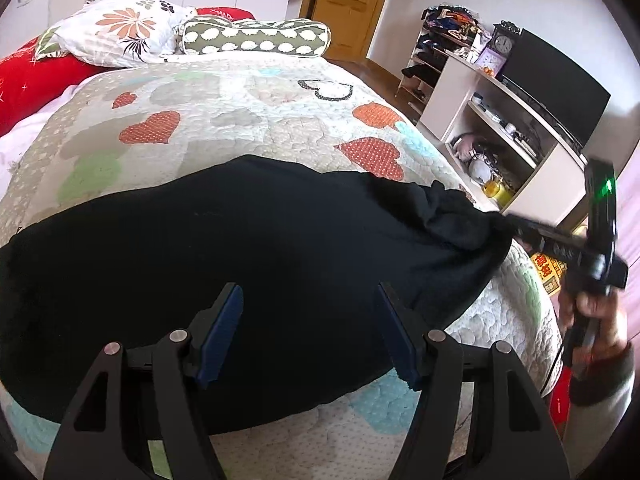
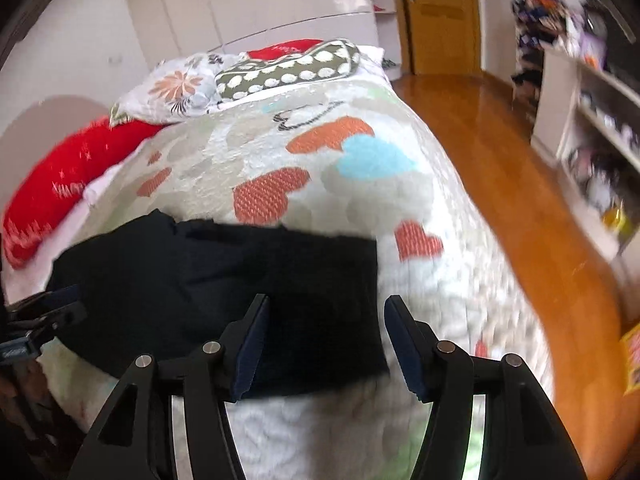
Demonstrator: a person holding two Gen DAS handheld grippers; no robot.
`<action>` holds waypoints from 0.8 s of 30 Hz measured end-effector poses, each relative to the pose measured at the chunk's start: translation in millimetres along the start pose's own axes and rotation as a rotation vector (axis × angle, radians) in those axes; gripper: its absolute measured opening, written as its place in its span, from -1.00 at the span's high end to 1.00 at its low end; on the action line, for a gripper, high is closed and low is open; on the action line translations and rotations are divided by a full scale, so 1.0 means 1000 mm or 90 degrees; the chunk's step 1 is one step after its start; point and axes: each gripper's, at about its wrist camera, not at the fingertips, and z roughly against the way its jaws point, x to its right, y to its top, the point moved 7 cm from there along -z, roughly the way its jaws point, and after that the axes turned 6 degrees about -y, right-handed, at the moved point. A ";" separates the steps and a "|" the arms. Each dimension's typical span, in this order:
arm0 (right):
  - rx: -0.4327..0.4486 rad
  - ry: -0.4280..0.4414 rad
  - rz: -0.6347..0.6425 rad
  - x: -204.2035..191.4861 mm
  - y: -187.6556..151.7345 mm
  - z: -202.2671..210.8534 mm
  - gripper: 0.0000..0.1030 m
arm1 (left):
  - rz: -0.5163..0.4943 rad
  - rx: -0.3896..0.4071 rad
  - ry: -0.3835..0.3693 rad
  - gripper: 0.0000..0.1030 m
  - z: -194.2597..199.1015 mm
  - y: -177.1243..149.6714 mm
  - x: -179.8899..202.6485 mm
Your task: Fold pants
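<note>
**Mid-fold: both grippers free, next grab due**

The bed (image 1: 248,120), w/ its heart-print quilt, fills both views. The black pants (image 1: 240,256) lie across its near part, spread wide, w/ a bunched bit at the right end by the quilt's edge. You look btwn folds, judging by the flat layers. Your left gripper (image 1: 310,328) hovers over the pants, jaws wide, holding nothing. Your right gripper (image 2: 324,340) hangs over the pants' right edge, jaws wide too, empty. Next move prob calls for pinching that bunched end and bringing it left.
</note>
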 end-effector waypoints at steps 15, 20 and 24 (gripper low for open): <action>-0.049 0.047 0.089 -0.025 0.016 -0.083 0.55 | 0.033 0.005 0.015 -0.29 0.008 -0.004 -0.022; -0.014 0.051 0.005 0.003 0.024 -0.058 0.93 | 0.048 0.015 0.030 -0.29 0.020 -0.007 -0.038; 0.006 0.016 -0.052 0.032 0.030 -0.046 0.93 | 0.084 0.031 0.053 -0.29 0.038 -0.013 -0.065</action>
